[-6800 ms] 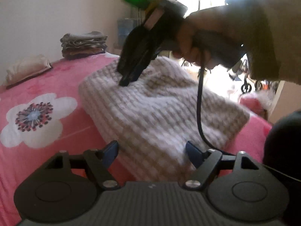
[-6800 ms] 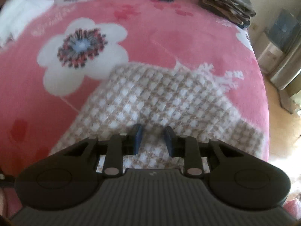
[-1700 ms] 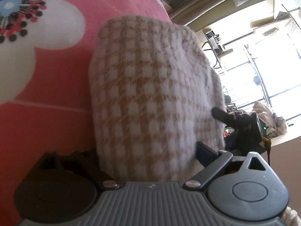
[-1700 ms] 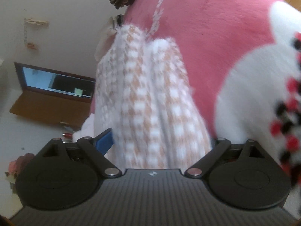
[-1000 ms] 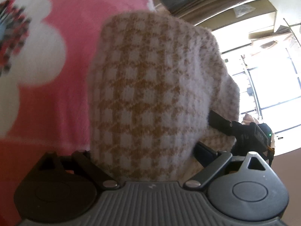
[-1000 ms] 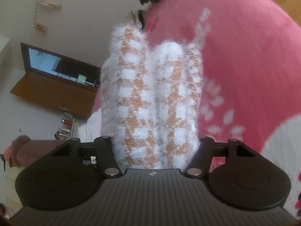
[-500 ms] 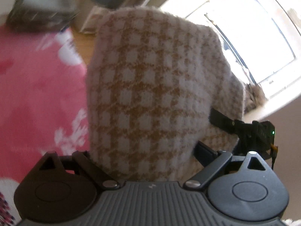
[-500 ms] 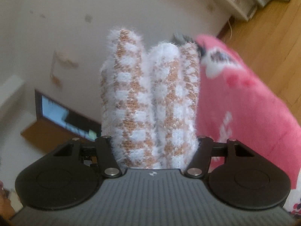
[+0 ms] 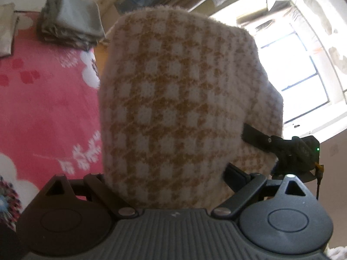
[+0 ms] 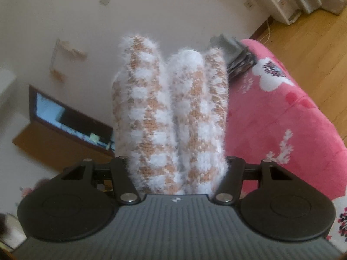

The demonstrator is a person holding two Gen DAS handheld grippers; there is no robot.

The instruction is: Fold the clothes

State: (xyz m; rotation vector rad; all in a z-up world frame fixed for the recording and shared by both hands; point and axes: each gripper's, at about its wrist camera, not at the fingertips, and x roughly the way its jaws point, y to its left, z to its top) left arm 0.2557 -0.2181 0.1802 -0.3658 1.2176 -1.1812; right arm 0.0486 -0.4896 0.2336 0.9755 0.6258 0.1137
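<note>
- Underneath, the pink flowered blanket covers the bed.
- Folded thick, the checked sweater is held up clear of the blanket between both tools.
- Left gripper: jaws clamp the sweater's near edge.
- Right gripper: jaws squeeze the bundled folds; it also shows at the sweater's far side.
- Far back, a stack of folded clothes sits at the blanket's corner.

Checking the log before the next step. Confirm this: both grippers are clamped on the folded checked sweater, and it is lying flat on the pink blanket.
One thing is wrong: the folded checked sweater is not lying flat on the pink blanket. It is held up in the air, as both wrist views show, with wall and window behind it. The rest stands: the left gripper and the right gripper are both clamped on it.
</note>
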